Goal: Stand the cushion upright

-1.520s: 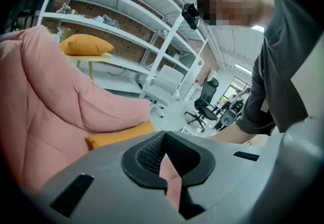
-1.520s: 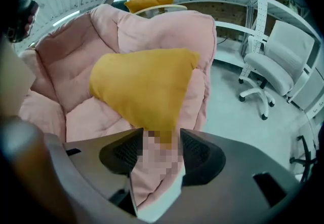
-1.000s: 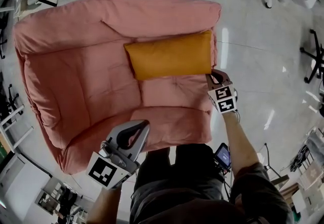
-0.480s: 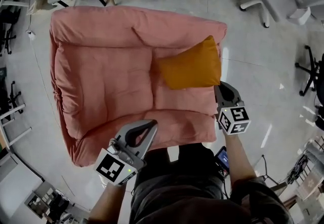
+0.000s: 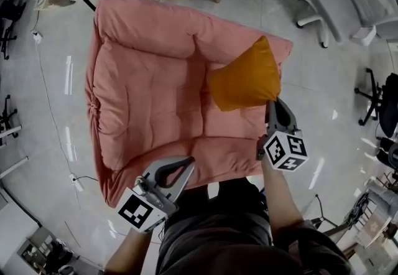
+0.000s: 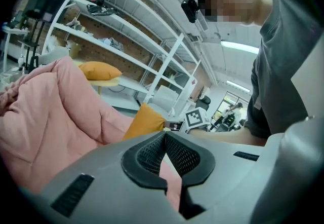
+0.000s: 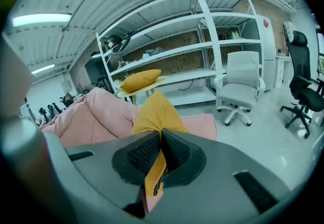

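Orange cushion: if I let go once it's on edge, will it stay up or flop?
Probably light: the right gripper holds it tilted up by one pinched corner. The cushion looks soft but full, holding its shape, so likely only mildly floppy. On the squashy pink sofa it may tip unless leaned on the backrest.

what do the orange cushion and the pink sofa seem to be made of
Orange cushion: probably woven cloth over soft filling, matte; it bends and creases where its corner is pinched.
Pink sofa: seemingly soft matte fabric over thick padding; puffy panels, stitched seams, wrinkles, no sheen.
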`<state>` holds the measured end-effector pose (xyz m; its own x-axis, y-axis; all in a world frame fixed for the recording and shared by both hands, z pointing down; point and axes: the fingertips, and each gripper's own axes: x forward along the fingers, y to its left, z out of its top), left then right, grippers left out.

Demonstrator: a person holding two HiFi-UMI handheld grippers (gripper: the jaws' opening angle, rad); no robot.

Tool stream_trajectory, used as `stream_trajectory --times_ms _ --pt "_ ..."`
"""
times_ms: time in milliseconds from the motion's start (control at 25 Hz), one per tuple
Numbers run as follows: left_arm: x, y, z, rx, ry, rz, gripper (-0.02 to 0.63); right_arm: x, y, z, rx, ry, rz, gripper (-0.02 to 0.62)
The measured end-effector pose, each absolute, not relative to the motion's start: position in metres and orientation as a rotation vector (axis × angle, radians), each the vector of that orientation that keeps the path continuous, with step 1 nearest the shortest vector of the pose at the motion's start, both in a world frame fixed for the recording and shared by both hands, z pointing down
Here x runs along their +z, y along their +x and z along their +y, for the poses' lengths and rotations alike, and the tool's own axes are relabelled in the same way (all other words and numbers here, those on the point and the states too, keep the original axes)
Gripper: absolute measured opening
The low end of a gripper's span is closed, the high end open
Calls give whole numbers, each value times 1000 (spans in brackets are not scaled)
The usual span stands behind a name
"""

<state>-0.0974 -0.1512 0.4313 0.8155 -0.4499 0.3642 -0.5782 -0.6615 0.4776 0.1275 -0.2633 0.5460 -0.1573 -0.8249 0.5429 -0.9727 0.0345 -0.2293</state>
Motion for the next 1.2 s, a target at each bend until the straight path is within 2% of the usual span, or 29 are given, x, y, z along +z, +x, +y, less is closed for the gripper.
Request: stream_trajectory --times_ms 360,520,800,1040,1080,1120,1200 --pt "430 -146 -150 224 2412 -717 11 547 114 -263 739 2034 -1926 20" --pt "433 -154 -147 210 2397 -706 11 585 37 -259 812 1859 -1989 20" --pt "429 -170 -149 166 2378 -712 11 603 -134 -300 687 1282 -2292 21" --pt "426 -176 -159 135 2364 -728 11 611 -210 -291 694 904 -2414 25" --pt "427 -177 -161 132 2360 -732 11 607 -216 -285 707 857 -2440 59" --pt "427 -177 -163 129 2359 -735 11 603 -219 -279 723 822 -2460 123" --pt "427 -178 -167 123 2362 -741 11 592 -219 -271 740 795 -2494 135"
